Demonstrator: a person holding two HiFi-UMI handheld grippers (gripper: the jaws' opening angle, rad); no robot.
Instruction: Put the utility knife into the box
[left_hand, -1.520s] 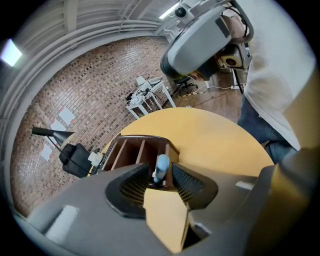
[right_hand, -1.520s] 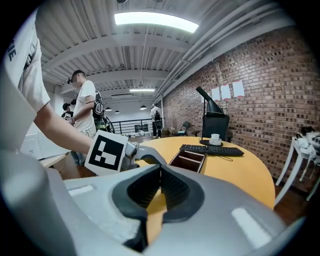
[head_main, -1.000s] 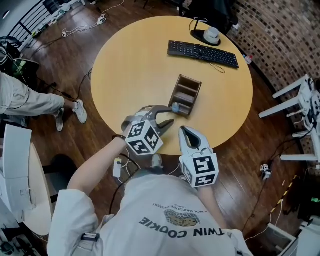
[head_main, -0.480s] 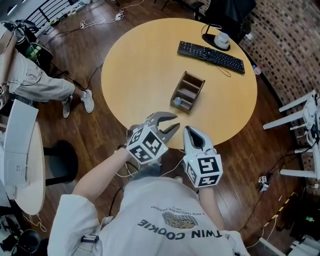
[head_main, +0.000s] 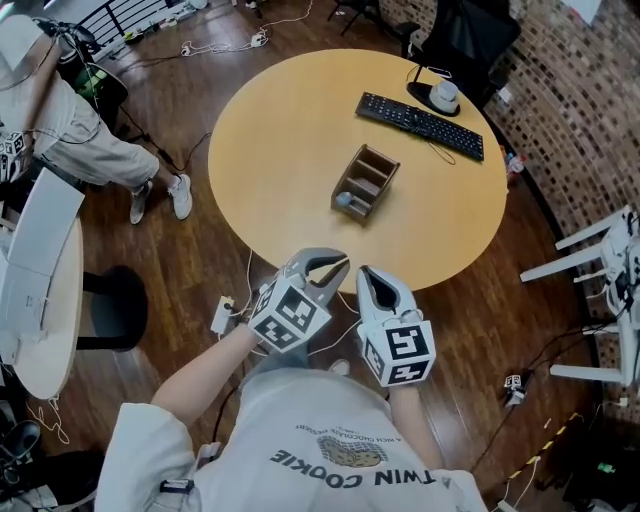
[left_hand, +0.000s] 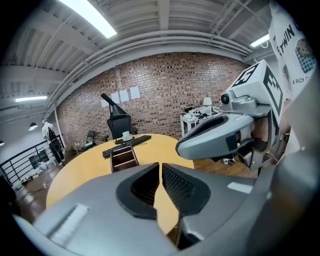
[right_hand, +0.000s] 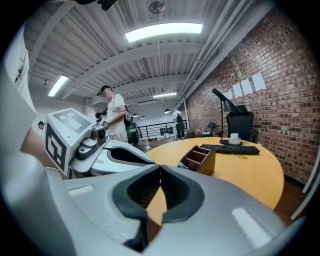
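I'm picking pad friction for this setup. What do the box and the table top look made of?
The box looks like dark brown wood with a matte finish, built from thin flat boards with dividers. The table has a smooth, even tan top, either wood or laminate. No grain shows, so I can't tell which.

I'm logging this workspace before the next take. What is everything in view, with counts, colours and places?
table: 1, yellow-tan, round, centre.
box: 1, brown, compartmented, mid-table.
utility knife: 1, blue-grey end showing, box's nearest compartment.
keyboard: 1, black, table's far right.
desk lamp: 1, black, behind the keyboard.
cup: 1, white, on the lamp's base.
office chair: 1, black, beyond the table.
bystander: 1, beige clothes, upper left.
left gripper: 1, grey, off the table's near edge; jaws closing, narrow gap, nothing between.
right gripper: 1, grey, beside it; jaws together, empty.
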